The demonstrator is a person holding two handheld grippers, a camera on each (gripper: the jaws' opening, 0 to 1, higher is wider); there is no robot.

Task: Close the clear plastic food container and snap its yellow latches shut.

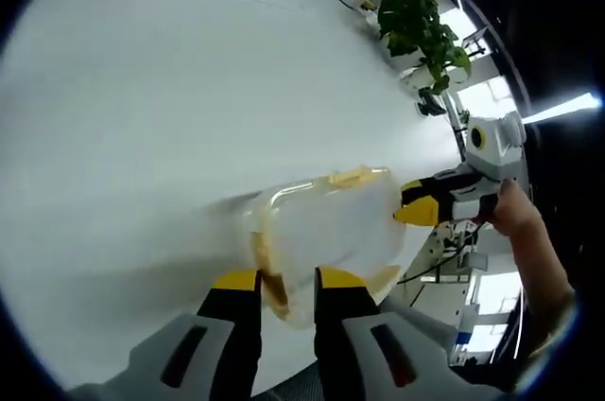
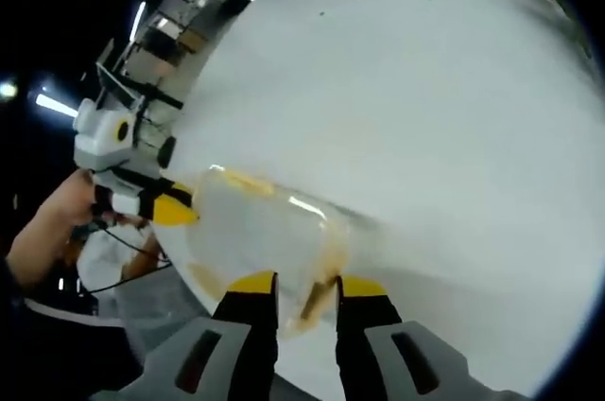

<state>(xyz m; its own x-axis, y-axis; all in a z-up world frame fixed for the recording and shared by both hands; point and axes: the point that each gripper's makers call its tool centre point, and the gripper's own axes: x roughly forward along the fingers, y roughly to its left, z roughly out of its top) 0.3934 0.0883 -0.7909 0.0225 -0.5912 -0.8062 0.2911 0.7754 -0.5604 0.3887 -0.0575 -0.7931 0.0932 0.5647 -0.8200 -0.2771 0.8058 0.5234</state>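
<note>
On the white tabletop point(image 1: 142, 89), near its edge, the clear plastic food container point(image 1: 326, 221) is sitting with its lid on, and you are working it from opposite ends. In the left gripper view your left gripper point(image 1: 286, 280) is standing with its yellow-tipped jaws a narrow gap apart, straddling the near end of the container where a yellow latch point(image 1: 274, 289) is showing between them — whether the jaws are actually pinching it, I cannot tell. Your right gripper point(image 1: 416, 204) is coming in from the right, its yellow tips touching the container's far end, with your hand point(image 1: 515, 212) behind it. In the right gripper view the right gripper point(image 2: 307, 286) is likewise narrow around the container's point(image 2: 265, 231) near end, the left gripper point(image 2: 170, 207) at the far end. A potted plant point(image 1: 421, 27) is standing well apart at the tabletop's far side.
</note>
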